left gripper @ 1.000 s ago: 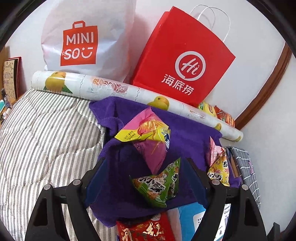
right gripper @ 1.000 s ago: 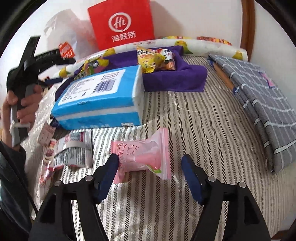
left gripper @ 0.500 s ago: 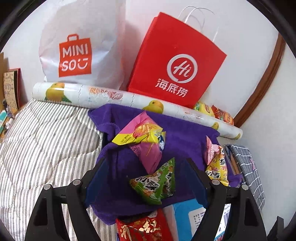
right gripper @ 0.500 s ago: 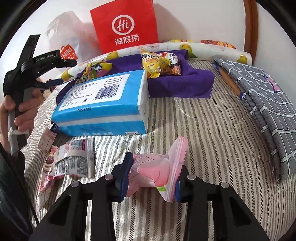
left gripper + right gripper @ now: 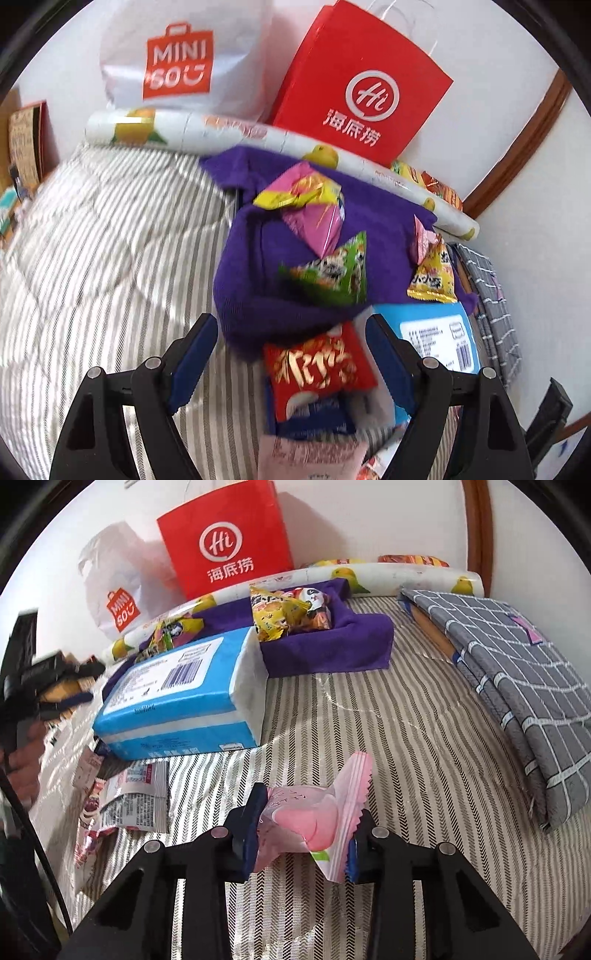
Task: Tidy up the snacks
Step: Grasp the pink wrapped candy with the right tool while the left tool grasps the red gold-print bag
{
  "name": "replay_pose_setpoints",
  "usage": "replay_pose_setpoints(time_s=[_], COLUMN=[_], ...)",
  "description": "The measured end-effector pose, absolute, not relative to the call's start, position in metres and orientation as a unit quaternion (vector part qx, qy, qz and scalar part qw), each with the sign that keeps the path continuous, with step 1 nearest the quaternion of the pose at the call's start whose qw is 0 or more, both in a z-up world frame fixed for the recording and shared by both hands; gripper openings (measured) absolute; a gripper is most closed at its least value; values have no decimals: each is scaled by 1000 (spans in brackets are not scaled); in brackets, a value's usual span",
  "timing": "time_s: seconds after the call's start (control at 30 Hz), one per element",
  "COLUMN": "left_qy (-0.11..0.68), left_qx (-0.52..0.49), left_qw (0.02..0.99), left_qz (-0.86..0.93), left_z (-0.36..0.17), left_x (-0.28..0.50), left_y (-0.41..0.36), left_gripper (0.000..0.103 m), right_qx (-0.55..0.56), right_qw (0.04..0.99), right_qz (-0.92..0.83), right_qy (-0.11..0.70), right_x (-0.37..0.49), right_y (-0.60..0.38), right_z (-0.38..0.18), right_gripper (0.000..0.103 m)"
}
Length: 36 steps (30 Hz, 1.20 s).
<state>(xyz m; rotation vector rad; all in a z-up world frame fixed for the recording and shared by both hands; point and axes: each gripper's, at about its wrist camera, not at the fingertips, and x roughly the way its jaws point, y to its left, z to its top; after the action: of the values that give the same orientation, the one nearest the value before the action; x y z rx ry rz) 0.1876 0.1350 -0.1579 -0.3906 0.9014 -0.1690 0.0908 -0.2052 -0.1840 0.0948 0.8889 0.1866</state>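
My right gripper is shut on a pink snack packet and holds it just above the striped bed cover. A purple cloth tray at the back holds yellow and panda snack packs. In the left wrist view my left gripper is open and empty, over a red snack pack that lies at the near edge of the purple cloth. A pink-yellow pack and a green triangular pack lie on the cloth.
A blue tissue pack lies left of the right gripper, with loose sachets beside it. A folded grey checked cloth lies right. A red paper bag, a white Miniso bag and a patterned roll line the wall.
My right gripper closed on the pink packet and lifted it. My left gripper pulled back and to the left, bringing the red pack between its open fingers.
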Motion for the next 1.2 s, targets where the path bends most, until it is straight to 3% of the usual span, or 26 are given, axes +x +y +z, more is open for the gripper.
replay_pose_setpoints(time_s=[0.33,0.5,0.73,0.97,1.03,1.07,1.2], left_qy=[464,463,461,463,457,455,454], left_qx=[-176,-151,-84,-67,-69,-71,-86], left_qw=[862,869,883,884,887,887,886], left_qz=[-104,-93,-33,-25,-21,-21,-23], left_z=[-186,-185,-179,-193,-193,-193,-191], left_x=[197,193,174,170,168,167,165], left_y=[117,116,128,133,134,135,135], left_gripper=[73,51,51,58,51,41,39], right_qx=[24,14,14,14,13,12,10], right_qw=[900,900,901,900,900,900,903], right_qz=[79,74,75,76,74,73,73], right_qy=[429,429,427,428,429,429,422], right_x=[84,84,82,81,80,80,78], right_y=[-202,-199,-199,-199,-199,-200,-201], right_z=[-184,-185,-185,-184,-183,-182,-175], right_gripper=[37,37,37,37,37,37,37])
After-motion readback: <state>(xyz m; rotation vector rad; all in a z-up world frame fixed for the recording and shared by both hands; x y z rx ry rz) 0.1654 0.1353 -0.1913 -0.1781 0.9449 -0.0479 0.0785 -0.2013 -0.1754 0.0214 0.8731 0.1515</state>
